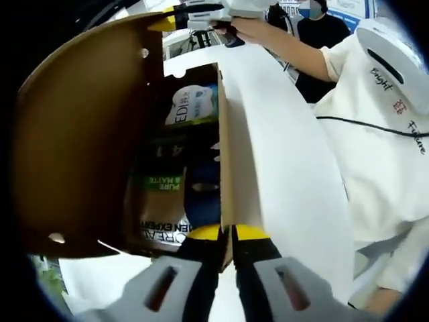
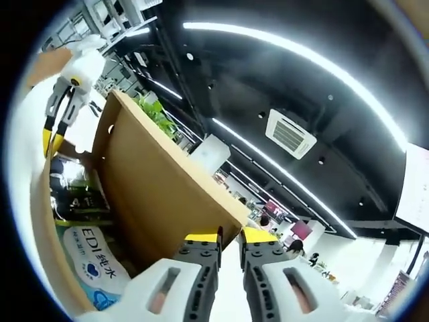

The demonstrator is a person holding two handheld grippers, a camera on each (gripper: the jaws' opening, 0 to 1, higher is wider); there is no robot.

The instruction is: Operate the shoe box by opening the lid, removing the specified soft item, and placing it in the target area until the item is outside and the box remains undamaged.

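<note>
The shoe box stands open; its brown lid is swung out to the left. My left gripper is shut on the thin edge of the box's white wall. My right gripper is shut on a corner of the brown lid, and it appears in the left gripper view at the lid's far edge. Inside lie soft packs: a white and blue "EDI" pack and a green "PURE MATTE" pack. The left gripper hangs at the upper left of the right gripper view.
A person in a white shirt stands close on the right, with an arm reaching to the right gripper. Another person stands behind. A dark ceiling with strip lights and an air vent is overhead, and a green plant rises beyond the lid.
</note>
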